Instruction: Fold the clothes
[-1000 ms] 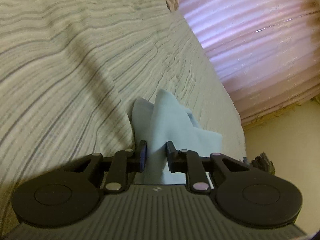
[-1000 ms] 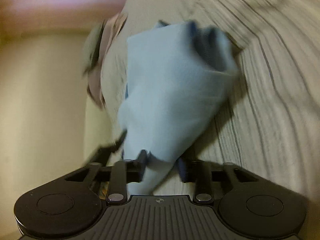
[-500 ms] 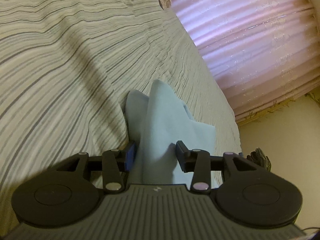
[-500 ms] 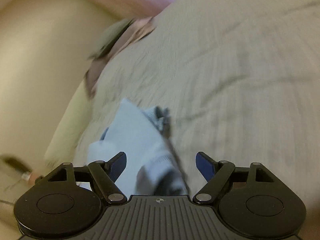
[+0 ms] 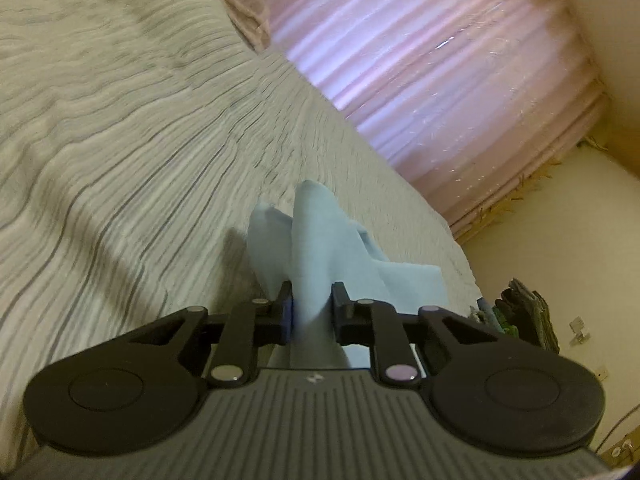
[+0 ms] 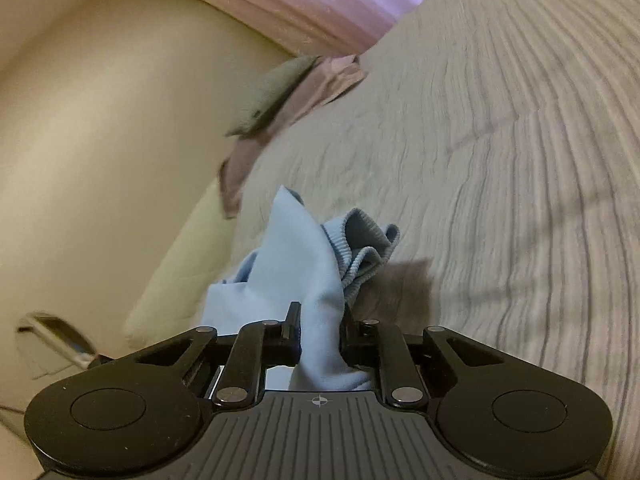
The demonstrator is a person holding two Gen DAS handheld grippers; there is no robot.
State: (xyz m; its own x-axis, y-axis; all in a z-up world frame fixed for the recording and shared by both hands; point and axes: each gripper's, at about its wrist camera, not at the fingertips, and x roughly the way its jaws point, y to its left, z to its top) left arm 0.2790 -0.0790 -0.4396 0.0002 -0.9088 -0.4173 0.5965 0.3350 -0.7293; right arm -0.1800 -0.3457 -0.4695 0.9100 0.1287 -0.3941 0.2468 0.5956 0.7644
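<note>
One light-blue soft knit garment (image 5: 316, 240), limp and light, bunched between both sets of jaws: left gripper (image 5: 311, 312) and right gripper (image 6: 319, 330), jaws just closed, each pinching a fold. Best held at hems; ribbed cuff (image 6: 368, 248) beyond right jaws. Farther: one grey striped bed (image 5: 140, 140), one pink pleated curtain (image 5: 440, 80).

Left claw (image 5: 312, 304): tilted slightly below level, pointing toward 12 o'clock; its jaws have just been closing and now pinch a fold of light blue cloth (image 5: 320, 248). Right claw (image 6: 320, 326): same shallow downward tilt; its jaws have just been closing and clamp the cloth between the pads.
</note>
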